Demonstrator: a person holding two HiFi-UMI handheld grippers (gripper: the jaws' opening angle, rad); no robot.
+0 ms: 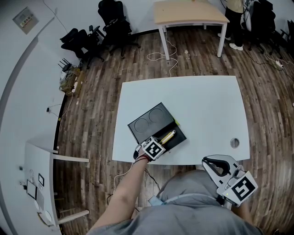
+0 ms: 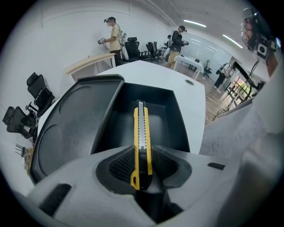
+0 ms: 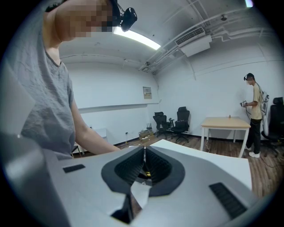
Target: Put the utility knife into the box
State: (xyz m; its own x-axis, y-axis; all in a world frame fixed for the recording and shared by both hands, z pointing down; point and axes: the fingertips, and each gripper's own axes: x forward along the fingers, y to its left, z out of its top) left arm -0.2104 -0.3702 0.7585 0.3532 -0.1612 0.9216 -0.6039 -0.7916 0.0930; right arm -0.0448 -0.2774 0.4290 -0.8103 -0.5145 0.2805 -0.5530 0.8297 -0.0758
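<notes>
A yellow utility knife (image 1: 167, 136) sits clamped in my left gripper (image 1: 161, 141), which is shut on its rear end. In the left gripper view the knife (image 2: 140, 142) points forward over the deep compartment of the open black box (image 2: 111, 119), with the left gripper (image 2: 141, 166) just at the near rim. The box (image 1: 138, 124) lies near the front left edge of the white table (image 1: 206, 105), its lid with two round recesses folded out to the left. My right gripper (image 1: 212, 163) hangs off the table's front edge beside my body; in its own view the right gripper (image 3: 144, 162) is shut and holds nothing.
A round cable hole (image 1: 234, 142) is set in the table at front right. Beyond stand a wooden table (image 1: 188, 11), black office chairs (image 1: 105, 27) and a person (image 1: 234, 18). Cables (image 1: 167, 57) trail over the wooden floor.
</notes>
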